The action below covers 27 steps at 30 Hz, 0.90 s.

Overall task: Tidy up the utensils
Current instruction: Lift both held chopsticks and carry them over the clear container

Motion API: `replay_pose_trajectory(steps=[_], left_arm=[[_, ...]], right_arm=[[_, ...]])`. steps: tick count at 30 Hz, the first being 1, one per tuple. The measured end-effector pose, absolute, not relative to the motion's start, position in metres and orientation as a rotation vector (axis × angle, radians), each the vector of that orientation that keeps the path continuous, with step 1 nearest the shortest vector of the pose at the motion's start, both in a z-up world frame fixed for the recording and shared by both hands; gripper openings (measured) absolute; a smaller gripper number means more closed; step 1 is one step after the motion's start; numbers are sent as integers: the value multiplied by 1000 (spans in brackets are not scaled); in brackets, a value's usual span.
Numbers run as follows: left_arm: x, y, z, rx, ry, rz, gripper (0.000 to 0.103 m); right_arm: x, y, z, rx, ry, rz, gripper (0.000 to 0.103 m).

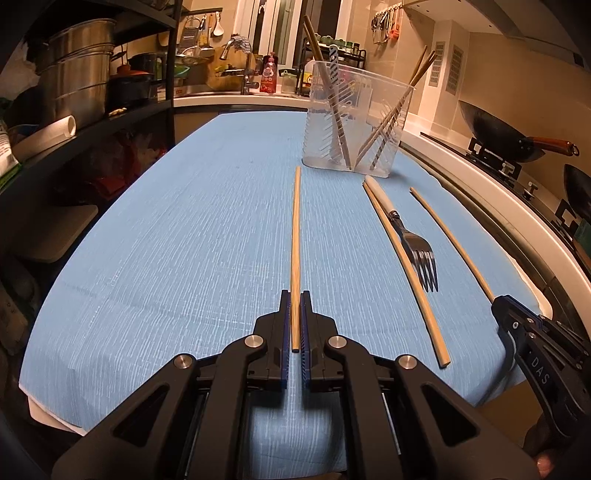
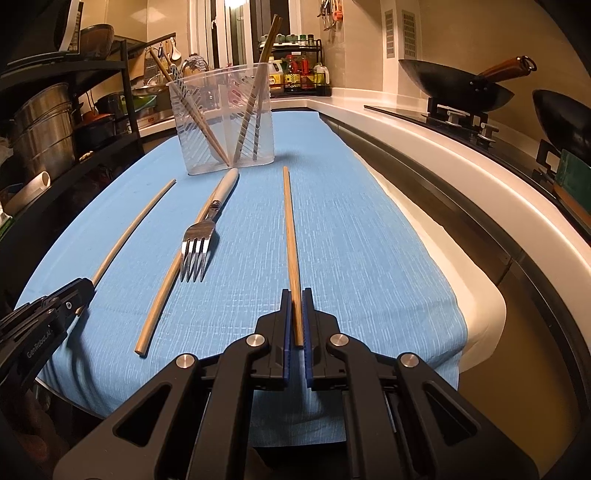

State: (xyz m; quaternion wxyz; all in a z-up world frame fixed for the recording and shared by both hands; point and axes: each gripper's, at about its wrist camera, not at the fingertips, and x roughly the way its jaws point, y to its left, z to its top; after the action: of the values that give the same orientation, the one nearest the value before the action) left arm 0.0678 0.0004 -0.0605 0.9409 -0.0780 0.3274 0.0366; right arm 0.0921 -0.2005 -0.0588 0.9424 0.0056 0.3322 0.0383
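While gripped: one chopstick (image 1: 296, 236) per gripper (image 1: 295, 295)

white letters "das" run along the black body of the right tool (image 1: 496, 301), seen from the left one. "genrobot.ai" stands on the left tool (image 2: 86, 286), seen from the right. bottle labels stay unreadable.

Warm-lit kitchen; black shelving (image 1: 122, 55), tiled wall (image 2: 461, 33), white counter (image 2: 424, 136).
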Motion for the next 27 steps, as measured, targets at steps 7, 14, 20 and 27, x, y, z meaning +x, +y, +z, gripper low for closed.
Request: replay_pose_trajectory(steps=[7, 14, 20, 27], left_arm=[[67, 0, -61, -152, 666, 75, 5], [67, 0, -61, -148, 665, 76, 5], [67, -2, -61, -137, 660, 80, 5], [68, -2, -62, -122, 653, 82, 5]], right_arm=[[93, -200, -58, 10, 678, 79, 6], [93, -200, -58, 7, 676, 79, 6], [93, -200, -58, 6, 675, 78, 6], [93, -200, -57, 0, 672, 78, 6]])
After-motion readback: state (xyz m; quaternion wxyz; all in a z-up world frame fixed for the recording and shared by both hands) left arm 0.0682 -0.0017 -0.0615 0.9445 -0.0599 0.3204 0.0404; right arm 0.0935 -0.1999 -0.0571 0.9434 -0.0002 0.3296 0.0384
